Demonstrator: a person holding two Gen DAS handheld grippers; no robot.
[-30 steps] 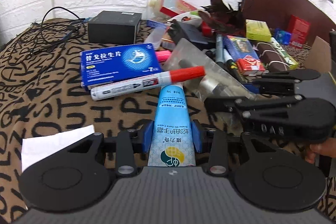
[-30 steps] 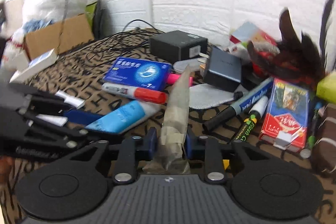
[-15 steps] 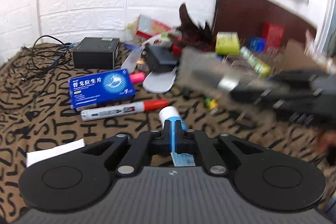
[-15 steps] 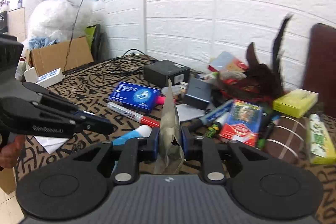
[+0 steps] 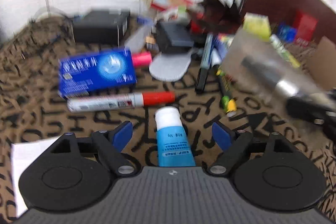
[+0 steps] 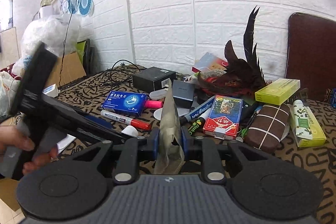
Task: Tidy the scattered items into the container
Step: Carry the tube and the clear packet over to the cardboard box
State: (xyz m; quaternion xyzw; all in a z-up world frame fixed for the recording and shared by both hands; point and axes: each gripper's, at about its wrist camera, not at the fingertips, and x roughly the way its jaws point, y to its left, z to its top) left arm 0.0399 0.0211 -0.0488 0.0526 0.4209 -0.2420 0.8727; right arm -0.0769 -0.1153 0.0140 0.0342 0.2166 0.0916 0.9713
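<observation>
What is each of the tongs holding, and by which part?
Right tongs: clear plastic bag, pinched near its lower end. Left tongs: open, nothing held; hand cream tube lies between them.

Blue-and-white tube point(image 5: 173, 140), red-capped marker point(image 5: 120, 101), blue box point(image 5: 96, 74) — tan, black-lettered cloth point(image 5: 52, 119)

We read "50g" on the blue tube point(image 5: 175, 140), "7" on the blue medicine box point(image 6: 126, 102) (its Chinese title is too small for us to spell out), "leti Erasing" on the blue marker point(image 6: 200, 110), and "Flash" on the black-and-yellow pen point(image 6: 194, 127).
</observation>
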